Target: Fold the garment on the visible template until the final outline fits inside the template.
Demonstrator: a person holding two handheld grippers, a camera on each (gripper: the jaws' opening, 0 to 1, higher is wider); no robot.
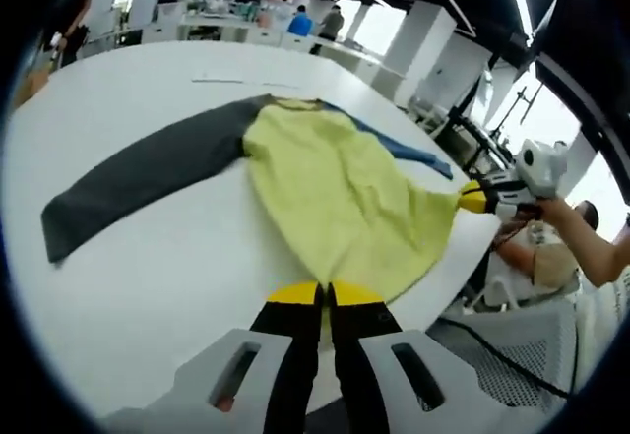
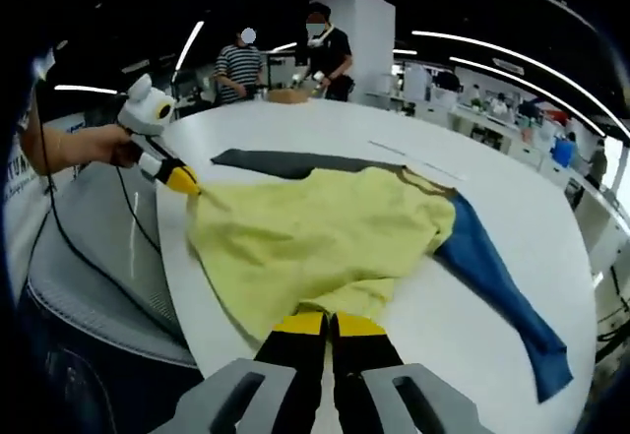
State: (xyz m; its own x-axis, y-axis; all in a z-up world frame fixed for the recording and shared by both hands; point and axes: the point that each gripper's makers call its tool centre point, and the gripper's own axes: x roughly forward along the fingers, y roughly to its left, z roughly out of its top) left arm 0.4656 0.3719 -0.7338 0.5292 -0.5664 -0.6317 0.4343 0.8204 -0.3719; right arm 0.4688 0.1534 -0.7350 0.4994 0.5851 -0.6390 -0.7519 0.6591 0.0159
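Note:
A garment with a yellow body (image 1: pixel 335 198) lies flat on the white table (image 1: pixel 138 296), its dark grey sleeve (image 1: pixel 148 173) stretched one way and its blue sleeve (image 1: pixel 404 147) the other. My left gripper (image 1: pixel 325 294) is shut on the yellow hem at the table's near edge. My right gripper (image 1: pixel 476 198) pinches the other hem corner. In the right gripper view, the right gripper (image 2: pixel 328 324) is shut on the hem of the yellow body (image 2: pixel 315 237), and the left gripper (image 2: pixel 187 180) holds the far corner. A faint marked line (image 1: pixel 236 82) lies beyond the collar.
The hem lies right along the table's rounded edge (image 2: pixel 187 286), with floor and a cable (image 2: pixel 128 217) below. A person's hand (image 2: pixel 89 149) holds the left gripper. Two people (image 2: pixel 236 65) stand at the table's far side. Desks fill the background (image 1: pixel 246 21).

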